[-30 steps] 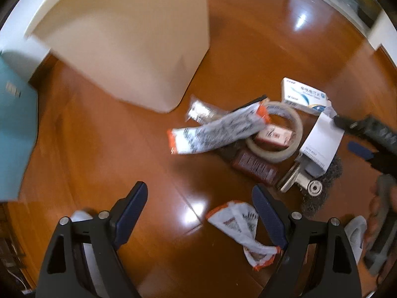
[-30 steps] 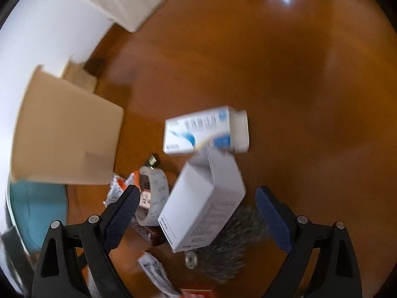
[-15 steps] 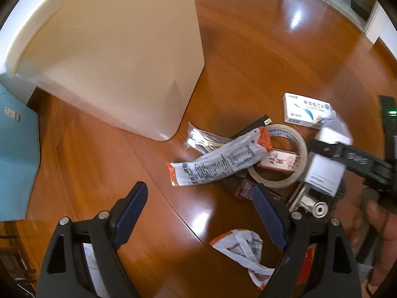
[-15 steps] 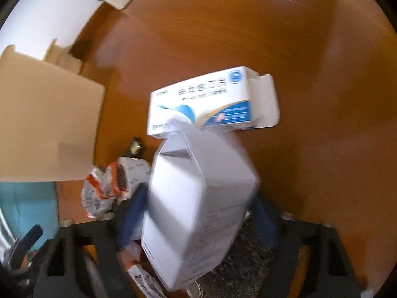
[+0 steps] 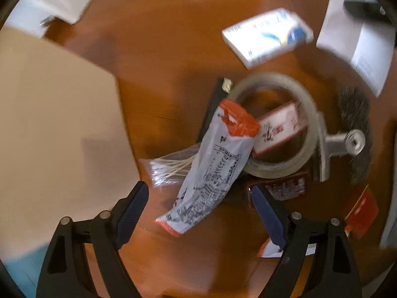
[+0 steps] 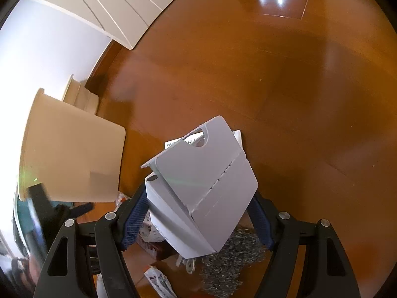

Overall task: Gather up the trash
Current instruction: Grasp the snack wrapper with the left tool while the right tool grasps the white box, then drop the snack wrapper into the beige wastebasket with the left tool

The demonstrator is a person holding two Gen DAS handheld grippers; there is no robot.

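Observation:
A pile of trash lies on the wooden floor. On top is a long white wrapper with orange ends point(image 5: 218, 164), leaning on a roll of clear tape point(image 5: 275, 170). My left gripper point(image 5: 198, 188) hangs open just above the wrapper's lower end, one finger on each side, not touching it. A blue-and-white medicine box point(image 5: 268, 37) lies beyond. My right gripper point(image 6: 198, 198) is shut on a white carton point(image 6: 203, 186) with an open flap, held up off the floor; the carton point(image 5: 357, 42) also shows at the left wrist view's top right. The beige bin point(image 6: 72, 154) stands to the left.
A small printed box point(image 5: 280, 129) sits inside the tape roll. A bag of cotton swabs point(image 5: 168, 168), a brown packet point(image 5: 287, 186), a red packet point(image 5: 362, 208) and a wire brush point(image 5: 354, 109) lie around it. The bin wall point(image 5: 57, 124) is close on the left; white cabinets point(image 6: 119, 7) stand behind.
My left gripper rolled and dropped closer over the wrapper. My right gripper closed on the white carton and raised it off the pile.

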